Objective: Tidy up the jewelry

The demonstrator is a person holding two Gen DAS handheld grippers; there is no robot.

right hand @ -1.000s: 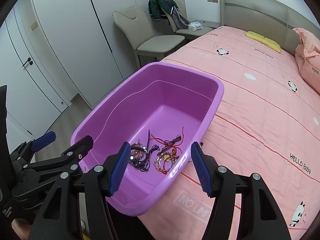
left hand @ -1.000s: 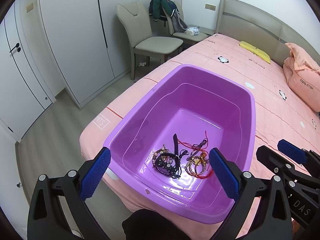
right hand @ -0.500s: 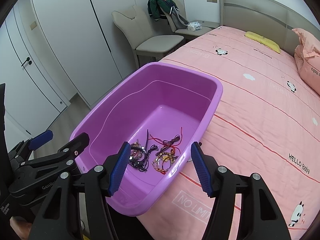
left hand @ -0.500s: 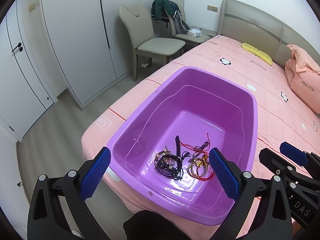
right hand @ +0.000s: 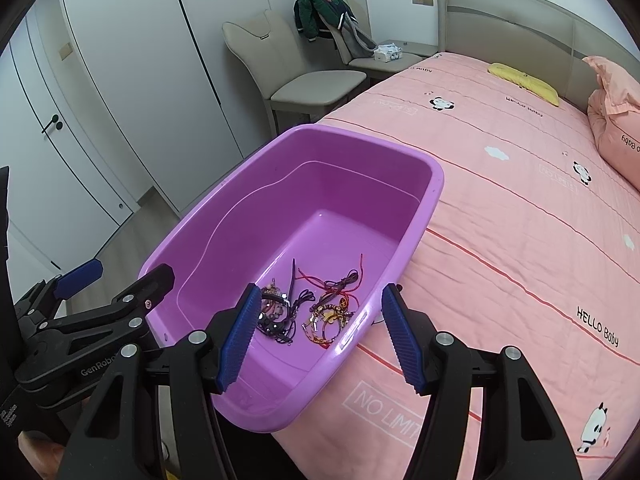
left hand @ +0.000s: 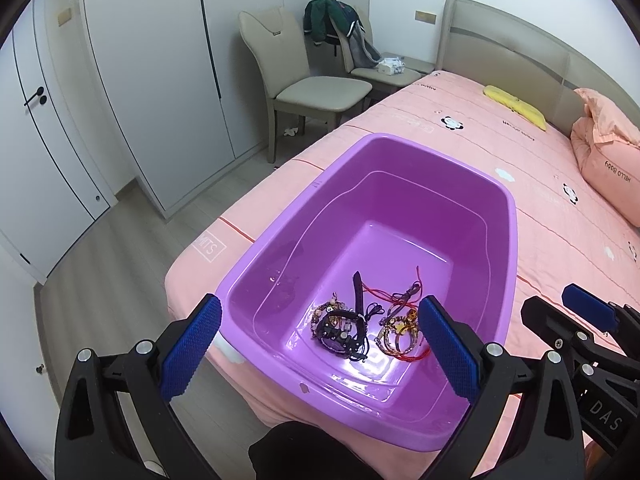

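Note:
A purple plastic tub (left hand: pixel 508 216) (right hand: pixel 432 184) sits on the corner of a pink bed. In its near end lies a tangle of jewelry: a black studded bracelet (left hand: pixel 340 332) (right hand: pixel 272 316), gold and red bracelets (left hand: pixel 400 328) (right hand: pixel 332 316) and red cords. My left gripper (left hand: pixel 320 352) is open and empty, above the tub's near rim. My right gripper (right hand: pixel 320 340) is open and empty, above the tub's right rim. Each gripper shows in the other's view, the right one (left hand: pixel 584 312) and the left one (right hand: pixel 80 276).
The pink bedspread (right hand: pixel 520 220) stretches right, with a pink pillow (left hand: pixel 604 168) and a yellow cloth (left hand: pixel 516 106) near the headboard. Two beige chairs (left hand: pixel 304 80), one with a jacket, stand by white wardrobe doors (left hand: pixel 160 80). Wood floor (left hand: pixel 112 280) lies left of the bed.
Both grippers have pulled back and up a little from the tub, so more of the room shows. The jaws stay open and the jewelry has not moved.

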